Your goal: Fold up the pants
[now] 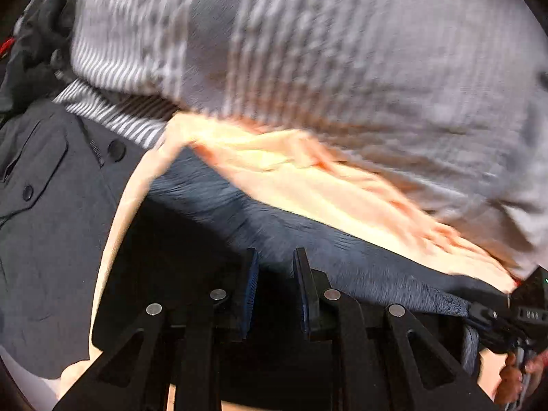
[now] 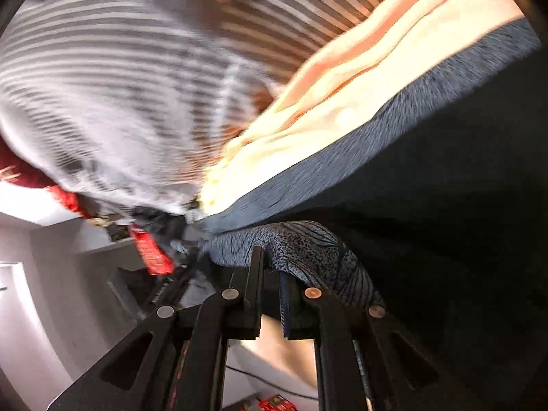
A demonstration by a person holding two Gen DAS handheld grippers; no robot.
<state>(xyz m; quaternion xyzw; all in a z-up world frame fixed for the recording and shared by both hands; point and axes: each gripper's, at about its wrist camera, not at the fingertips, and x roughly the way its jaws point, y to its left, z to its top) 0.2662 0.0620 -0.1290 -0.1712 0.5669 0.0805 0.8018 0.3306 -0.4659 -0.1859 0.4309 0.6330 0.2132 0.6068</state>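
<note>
Both grippers have a hem of the dark blue-grey pants (image 1: pixel 308 236) pinched, the left gripper (image 1: pixel 274 260) with its fingers clamped on the dark edge and the right gripper (image 2: pixel 270 257) clenched on bunched fabric, so the pants stretch between them over a peach sheet (image 1: pixel 308 178) and striped blanket (image 1: pixel 342 51).

Left wrist view: pants (image 1: pixel 308 239) edge runs across the middle, from upper left down to right, in front of the left hand-held gripper (image 1: pixel 274 267). Sheet (image 1: pixel 308 185) lies behind them, striped fabric (image 1: pixel 308 51) behind that. Shirt (image 1: pixel 44 205) lies far left. Right hand-held gripper (image 1: pixel 479 311) at far right, on pants edge. Right wrist view: pants (image 2: pixel 301 246) drape over the right hand-held gripper (image 2: pixel 270 257).
</note>
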